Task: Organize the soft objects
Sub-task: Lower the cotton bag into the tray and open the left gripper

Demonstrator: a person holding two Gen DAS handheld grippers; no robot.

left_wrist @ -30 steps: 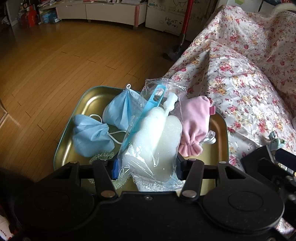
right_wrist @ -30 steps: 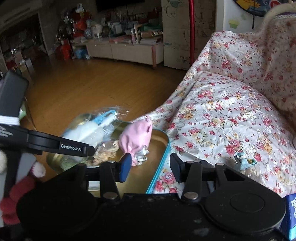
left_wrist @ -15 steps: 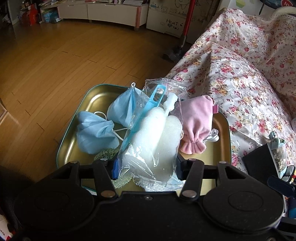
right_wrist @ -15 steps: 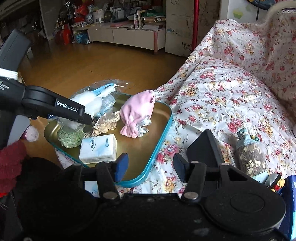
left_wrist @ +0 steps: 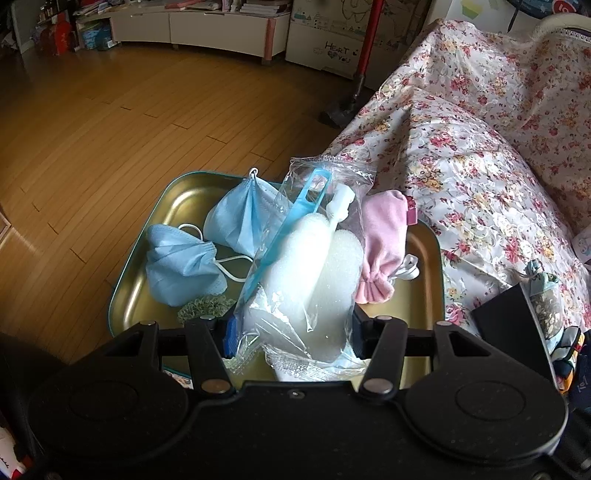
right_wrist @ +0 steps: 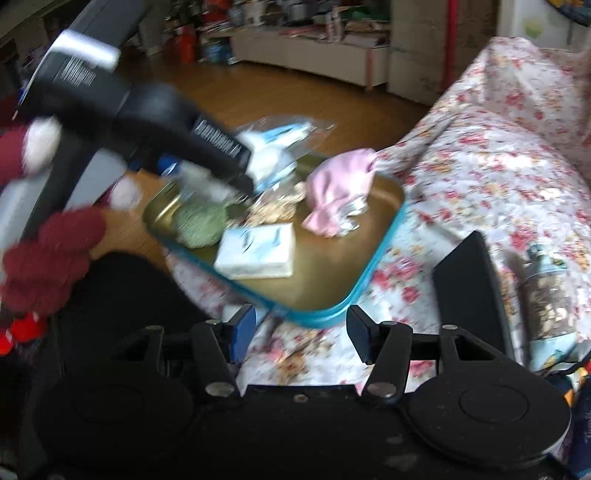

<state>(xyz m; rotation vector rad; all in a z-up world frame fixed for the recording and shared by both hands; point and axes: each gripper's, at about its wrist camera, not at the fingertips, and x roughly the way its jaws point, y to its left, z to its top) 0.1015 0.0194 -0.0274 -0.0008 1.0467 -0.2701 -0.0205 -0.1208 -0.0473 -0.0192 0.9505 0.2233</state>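
My left gripper [left_wrist: 291,336] is shut on a clear bag of white sponge brushes [left_wrist: 306,280] and holds it over a gold tray with a teal rim [left_wrist: 424,295]. In the tray lie two blue face masks [left_wrist: 177,269], a pink pouch [left_wrist: 380,243] and a green scrubber [left_wrist: 203,310]. In the right wrist view the tray [right_wrist: 369,280] also holds a white tissue pack [right_wrist: 258,251] and the pink pouch [right_wrist: 340,192]. My right gripper [right_wrist: 301,332] is open and empty, just in front of the tray's near rim. The left gripper [right_wrist: 236,162] shows there over the tray.
The tray rests on a floral bedspread [left_wrist: 461,147]. A black box [right_wrist: 469,288] and a small filled bottle [right_wrist: 546,295] lie to the tray's right. Wooden floor [left_wrist: 110,129] lies to the left, with a low cabinet [left_wrist: 184,22] and a red vacuum [left_wrist: 362,59] beyond.
My right gripper has pulled back toward me and lower, so the whole tray and the tissue pack came into view. My left gripper still holds the sponge bag, shifted slightly.
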